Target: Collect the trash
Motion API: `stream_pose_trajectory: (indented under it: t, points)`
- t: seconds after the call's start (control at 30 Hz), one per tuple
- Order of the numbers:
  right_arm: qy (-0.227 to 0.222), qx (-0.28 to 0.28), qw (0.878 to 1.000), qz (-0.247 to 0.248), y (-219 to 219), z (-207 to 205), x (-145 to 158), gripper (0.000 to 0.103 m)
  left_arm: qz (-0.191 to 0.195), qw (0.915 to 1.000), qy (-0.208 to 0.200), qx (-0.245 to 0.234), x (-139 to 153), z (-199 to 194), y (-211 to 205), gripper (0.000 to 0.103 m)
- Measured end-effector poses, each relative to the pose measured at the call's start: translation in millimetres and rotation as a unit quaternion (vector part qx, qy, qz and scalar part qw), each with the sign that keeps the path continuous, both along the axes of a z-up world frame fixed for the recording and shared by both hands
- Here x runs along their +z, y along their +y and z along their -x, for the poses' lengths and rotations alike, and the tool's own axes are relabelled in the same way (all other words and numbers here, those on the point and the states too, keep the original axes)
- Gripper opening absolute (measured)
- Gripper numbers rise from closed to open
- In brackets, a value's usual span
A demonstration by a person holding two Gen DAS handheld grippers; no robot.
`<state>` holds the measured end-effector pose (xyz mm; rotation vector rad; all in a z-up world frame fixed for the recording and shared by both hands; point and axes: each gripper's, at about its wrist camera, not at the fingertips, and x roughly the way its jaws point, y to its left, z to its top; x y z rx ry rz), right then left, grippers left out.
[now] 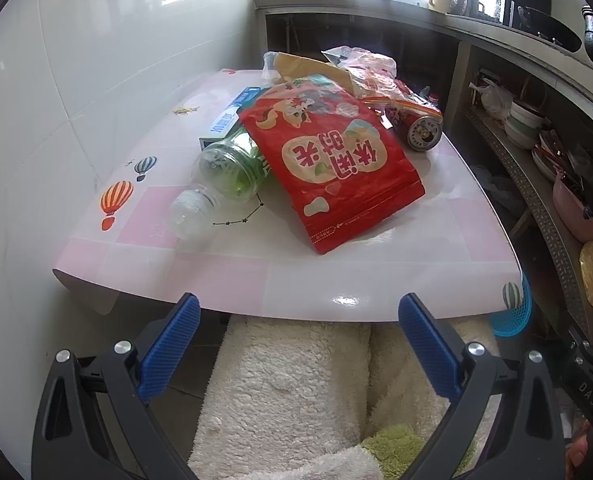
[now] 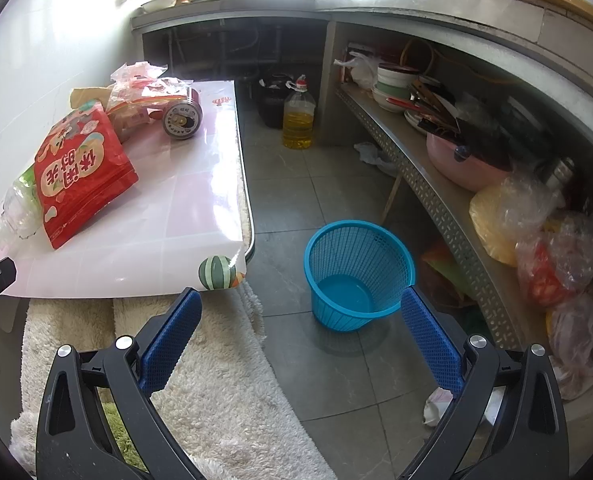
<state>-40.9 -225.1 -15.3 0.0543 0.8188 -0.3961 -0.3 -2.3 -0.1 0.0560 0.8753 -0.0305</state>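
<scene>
A white tiled wall (image 1: 76,60) runs along the far left, with the low table (image 1: 376,248) pushed against it, its pink-and-white cover printed with hot-air balloons. On the table the trash lies in a heap: a clear plastic bottle (image 1: 220,176) on its side nearest the wall, a blue-and-white box (image 1: 232,114) behind it, a red snack bag (image 1: 332,164) lying over the bottle, crumpled clear wrappers (image 1: 360,64) at the back, and a drink can (image 1: 422,130) on its side toward the right edge. The left gripper (image 1: 300,338) hangs before the table's near edge, jaws spread wide, nothing between them. The right gripper (image 2: 302,334) is likewise wide and empty, over the floor near the blue mesh wastebasket (image 2: 358,274), which stands right of the table, beside cluttered shelves (image 2: 456,208).
</scene>
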Motion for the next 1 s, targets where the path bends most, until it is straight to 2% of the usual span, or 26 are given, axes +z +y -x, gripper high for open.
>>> stream_pose_trajectory:
  t: [1.0]
  points:
    - [-0.001,-0.004,1.0,-0.009,-1.4,0.2,-1.5,0.095,-0.007,1.0,0.006,0.003,-5.6,0.4,3.6,0.097]
